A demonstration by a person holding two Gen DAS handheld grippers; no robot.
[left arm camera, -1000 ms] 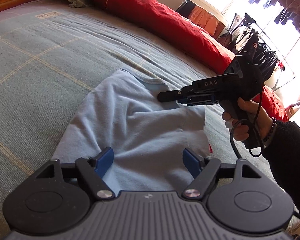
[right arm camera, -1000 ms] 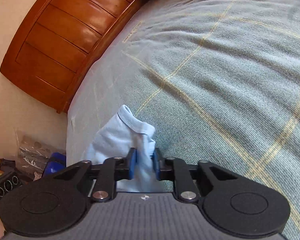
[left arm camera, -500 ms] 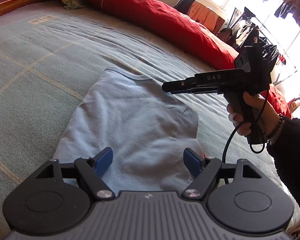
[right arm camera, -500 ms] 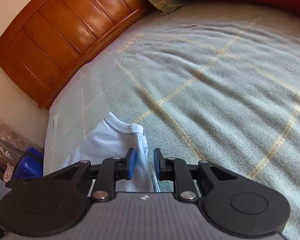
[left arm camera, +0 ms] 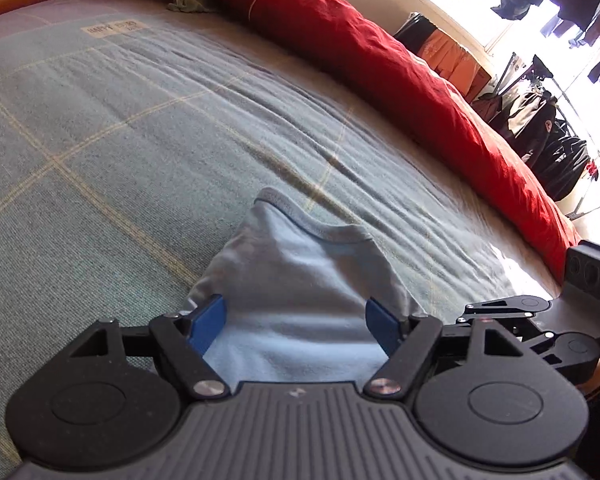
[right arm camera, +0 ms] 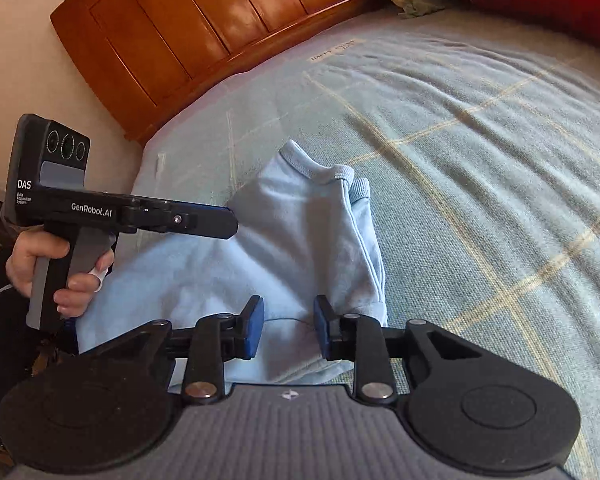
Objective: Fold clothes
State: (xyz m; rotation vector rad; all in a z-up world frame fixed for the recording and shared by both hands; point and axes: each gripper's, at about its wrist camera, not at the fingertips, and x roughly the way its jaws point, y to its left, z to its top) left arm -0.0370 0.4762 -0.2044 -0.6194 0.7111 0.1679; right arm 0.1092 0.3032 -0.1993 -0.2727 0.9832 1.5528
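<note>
A light blue T-shirt [right arm camera: 292,236] lies folded lengthwise on the bed, collar at the far end; it also shows in the left wrist view [left arm camera: 300,280]. My left gripper [left arm camera: 298,322] is open, its blue pads wide apart just above the shirt's near part. From the right wrist view it [right arm camera: 230,222] hovers over the shirt's left side. My right gripper [right arm camera: 288,328] is open with a moderate gap over the shirt's near edge, holding nothing. Its body shows at the right edge of the left wrist view [left arm camera: 540,320].
The bed has a grey-green blanket [left arm camera: 120,152] with yellow lines. A red duvet [left arm camera: 380,52] runs along the far side. A wooden headboard [right arm camera: 204,24] stands at the far left. Clothes hang by the window [left arm camera: 548,136].
My right gripper has opened and let go of the shirt's folded edge, which now lies flat. Both grippers have pulled back toward the shirt's near end.
</note>
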